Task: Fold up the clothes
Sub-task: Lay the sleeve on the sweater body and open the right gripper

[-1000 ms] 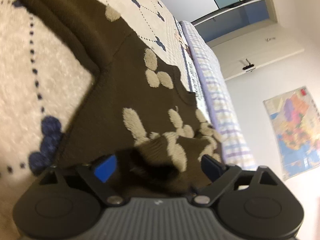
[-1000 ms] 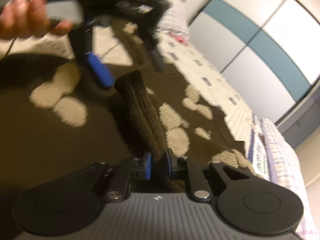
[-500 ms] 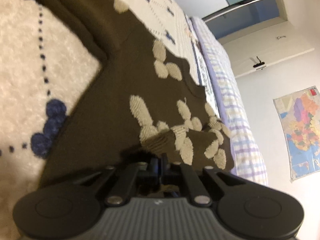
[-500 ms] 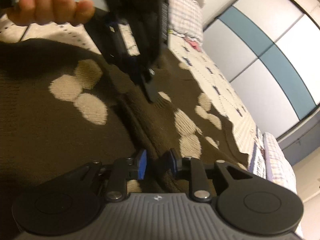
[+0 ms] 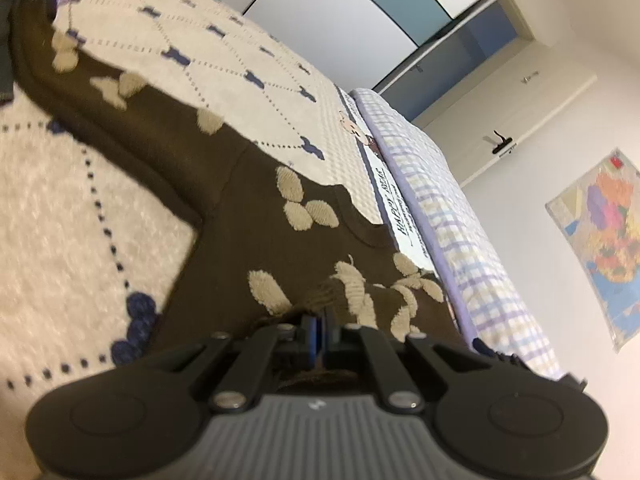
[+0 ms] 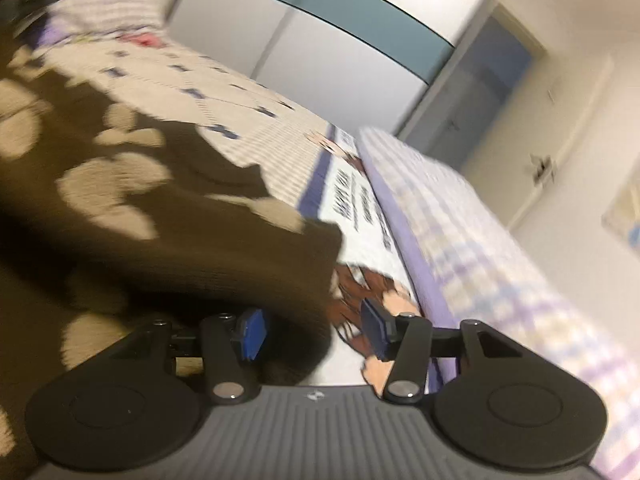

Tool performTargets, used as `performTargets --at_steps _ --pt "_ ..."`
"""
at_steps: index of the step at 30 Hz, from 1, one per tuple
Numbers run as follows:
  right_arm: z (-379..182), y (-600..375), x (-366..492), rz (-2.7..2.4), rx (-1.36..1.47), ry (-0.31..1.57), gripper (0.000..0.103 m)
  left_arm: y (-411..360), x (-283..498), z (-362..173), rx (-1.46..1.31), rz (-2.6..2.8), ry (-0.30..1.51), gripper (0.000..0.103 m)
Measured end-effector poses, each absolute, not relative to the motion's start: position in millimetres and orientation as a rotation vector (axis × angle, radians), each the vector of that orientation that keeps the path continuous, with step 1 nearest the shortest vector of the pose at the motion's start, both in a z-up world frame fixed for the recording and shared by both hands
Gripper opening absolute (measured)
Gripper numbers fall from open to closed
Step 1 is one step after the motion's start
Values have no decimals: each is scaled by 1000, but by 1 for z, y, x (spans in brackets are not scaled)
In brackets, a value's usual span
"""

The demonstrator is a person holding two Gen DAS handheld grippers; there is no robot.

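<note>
A brown sweater [image 5: 224,208] patterned with cream petal shapes is spread over a cream blanket [image 5: 60,240] on a bed; the blanket is crossed by dotted navy lines with small navy motifs. One sleeve [image 5: 80,92] is stretched away toward the upper left of the left wrist view.

The left tool [image 5: 319,330] is seen closed tight, its blue pads pinching a bunched fold of the sweater that is raised just in front of it. The right tool [image 6: 314,332] is seen with its jaws opening, the blue pads [image 6: 252,334] standing apart; a hanging edge of the sweater [image 6: 180,232] is draped between them, beside the left pad, and no pressing on it is seen. That view is heavily blurred, so contact with the left pad cannot be ruled out.

Along the bed's far edge a white printed strip [image 5: 394,216] is laid beside a lilac checked sheet [image 5: 460,240]. On the strip the words "HAPPY BEAR" can be read in the left wrist view, with smaller lines beneath that are too fine to make out; cartoon figures [image 5: 354,130] are printed beside the lettering. In the right wrist view the same lettering [image 6: 348,196] is smeared and illegible.

A colourful map poster [image 5: 600,236] is hung on the wall at the right; its labels are too small to be read. Pale and teal wardrobe panels [image 5: 360,20] are seen beyond the bed.
</note>
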State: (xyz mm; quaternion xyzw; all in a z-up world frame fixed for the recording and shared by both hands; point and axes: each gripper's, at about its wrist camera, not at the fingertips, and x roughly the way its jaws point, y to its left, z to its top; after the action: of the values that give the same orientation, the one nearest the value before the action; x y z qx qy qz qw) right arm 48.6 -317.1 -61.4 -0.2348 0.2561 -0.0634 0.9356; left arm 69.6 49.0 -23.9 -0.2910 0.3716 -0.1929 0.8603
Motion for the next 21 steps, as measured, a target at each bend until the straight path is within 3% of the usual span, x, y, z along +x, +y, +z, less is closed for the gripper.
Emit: performTargets --at_steps 4,6,16,18,20,21 --pt "-71 -328 57 -149 -454 563 52 46 67 -27 -567 -401 784 2" --pt "-73 -329 56 -163 -474 563 45 43 64 -30 -532 -391 793 2" --pt "-86 -333 52 -210 -564 616 45 12 59 -66 -232 -314 967 7" --pt "-79 -330 48 -193 -565 617 45 9 57 -58 -183 -314 935 25" --pt "-69 -331 42 -174 -560 627 45 10 53 -48 -142 -303 881 75" --pt "-62 -332 35 -160 -539 626 45 10 51 -42 -119 -303 840 81"
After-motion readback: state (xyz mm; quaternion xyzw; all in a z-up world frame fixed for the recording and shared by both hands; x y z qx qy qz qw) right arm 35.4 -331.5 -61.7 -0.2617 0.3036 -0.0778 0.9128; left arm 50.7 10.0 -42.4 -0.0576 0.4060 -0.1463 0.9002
